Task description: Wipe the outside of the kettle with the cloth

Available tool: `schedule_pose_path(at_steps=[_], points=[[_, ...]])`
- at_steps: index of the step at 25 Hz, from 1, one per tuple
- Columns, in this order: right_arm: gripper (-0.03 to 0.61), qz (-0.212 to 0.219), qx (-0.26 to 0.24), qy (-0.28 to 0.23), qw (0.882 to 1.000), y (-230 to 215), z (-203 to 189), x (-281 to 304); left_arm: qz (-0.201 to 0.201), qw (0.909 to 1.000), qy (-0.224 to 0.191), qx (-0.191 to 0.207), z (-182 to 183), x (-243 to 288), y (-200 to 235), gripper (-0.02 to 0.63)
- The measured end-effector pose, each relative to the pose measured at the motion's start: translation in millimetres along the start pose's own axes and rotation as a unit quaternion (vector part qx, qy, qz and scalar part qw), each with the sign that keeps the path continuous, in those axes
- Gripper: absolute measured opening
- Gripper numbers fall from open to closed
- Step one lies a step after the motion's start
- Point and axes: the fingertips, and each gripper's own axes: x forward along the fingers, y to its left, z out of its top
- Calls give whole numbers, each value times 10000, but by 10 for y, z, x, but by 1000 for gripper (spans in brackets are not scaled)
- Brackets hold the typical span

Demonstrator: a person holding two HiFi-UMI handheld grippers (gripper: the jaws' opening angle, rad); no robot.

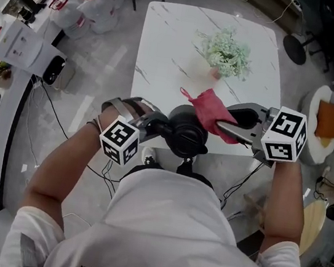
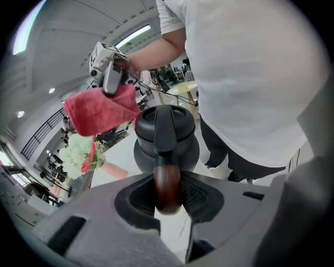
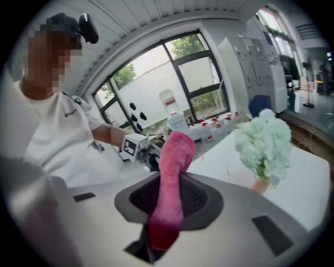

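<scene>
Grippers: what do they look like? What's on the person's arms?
Both are grey moulded plastic: left gripper, right gripper. The pads are black and ribbed. Each carries a white cube with black square markers. The person wears a white short-sleeved T-shirt.

Black kettle [image 1: 187, 133], upright, with brown handle grip; red cloth [image 1: 211, 110] hangs bunched just beside it

We see a matt black kettle [image 1: 187, 133] with a glossy, wood-look handle grip [image 2: 167, 187]. At its one o'clock is a nappy red cloth [image 1: 211, 108]. The table [image 1: 168, 43] is smooth, marble-veined white.
</scene>
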Motion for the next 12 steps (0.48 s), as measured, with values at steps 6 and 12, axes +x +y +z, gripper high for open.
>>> schedule_pose_path(at_steps=[6, 12], points=[[95, 1792, -617, 591, 9801, 755, 134, 147, 17, 9998, 95, 166, 45, 8, -25, 98], [95, 961, -1252, 2306, 9602, 268, -309, 752, 74, 9993, 205, 292, 98, 0, -54, 98]])
